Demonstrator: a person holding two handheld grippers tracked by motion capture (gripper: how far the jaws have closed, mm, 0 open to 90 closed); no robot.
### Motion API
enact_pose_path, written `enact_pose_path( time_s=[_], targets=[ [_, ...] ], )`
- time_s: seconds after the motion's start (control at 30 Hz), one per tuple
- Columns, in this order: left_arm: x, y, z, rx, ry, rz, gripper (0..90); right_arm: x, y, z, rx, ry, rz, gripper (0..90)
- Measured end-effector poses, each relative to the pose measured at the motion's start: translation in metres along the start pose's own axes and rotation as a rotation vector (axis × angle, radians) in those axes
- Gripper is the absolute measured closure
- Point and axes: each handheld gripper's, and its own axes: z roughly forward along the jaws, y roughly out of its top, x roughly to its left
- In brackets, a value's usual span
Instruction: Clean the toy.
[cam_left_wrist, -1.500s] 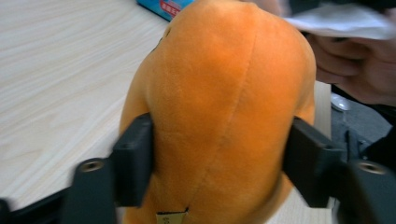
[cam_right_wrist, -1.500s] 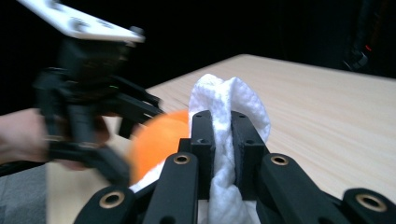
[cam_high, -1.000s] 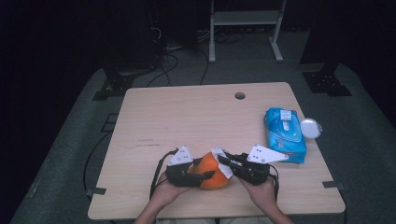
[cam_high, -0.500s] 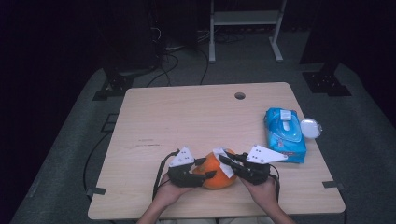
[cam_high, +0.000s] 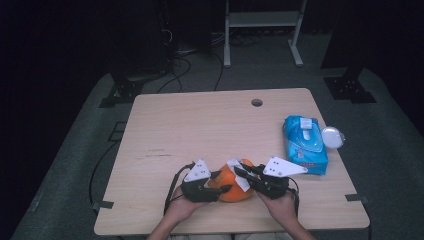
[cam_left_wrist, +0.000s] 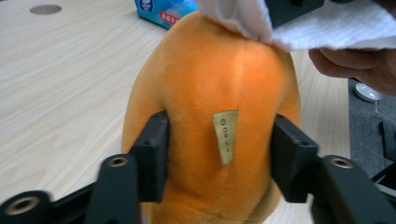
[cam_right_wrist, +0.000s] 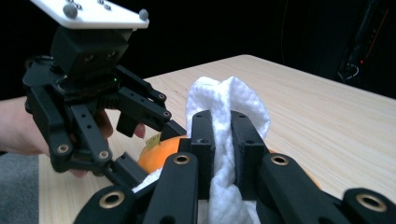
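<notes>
An orange plush toy (cam_high: 231, 191) lies near the table's front edge between both hands. My left gripper (cam_high: 222, 183) is shut on it, and its jaws have just been closing, with the pads (cam_left_wrist: 152, 154) pressed into the plush on both sides of a small sewn label (cam_left_wrist: 225, 135). My right gripper (cam_high: 241, 175) is shut on a folded white wipe (cam_right_wrist: 219, 100). The wipe (cam_left_wrist: 327, 28) rests against the top of the toy (cam_left_wrist: 219, 79). The left gripper (cam_right_wrist: 149, 149) faces the right one across the toy (cam_right_wrist: 161, 150).
A blue pack of wet wipes (cam_high: 305, 145) lies at the table's right side, with a round white lid (cam_high: 332, 136) just beyond it. The wooden table (cam_high: 200, 130) has a cable hole (cam_high: 257, 102) at the back. A metal stand and cables sit on the floor behind.
The left jaws have drawn in a little on the orange toy. Both hands stay where they were, with the wipe still on the toy's top.
</notes>
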Motion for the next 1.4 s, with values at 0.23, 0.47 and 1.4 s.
enact_pose_path(
  time_s=[0.23,0.47,1.4],
  targets=[
    [0.001,0.005,-0.005,-0.017,-0.013,-0.017,50.5,-0.017,-0.007,-0.004,0.011,-0.035,0.071,80.6],
    [0.004,0.003,-0.005,-0.026,-0.036,-0.046,41.1,0.0,0.0,0.002,0.01,0.015,0.012,80.6],
    [0.003,0.007,-0.013,-0.039,-0.035,-0.049,44.0,-0.002,0.004,0.0,-0.016,0.012,0.025,80.6]
  ],
)
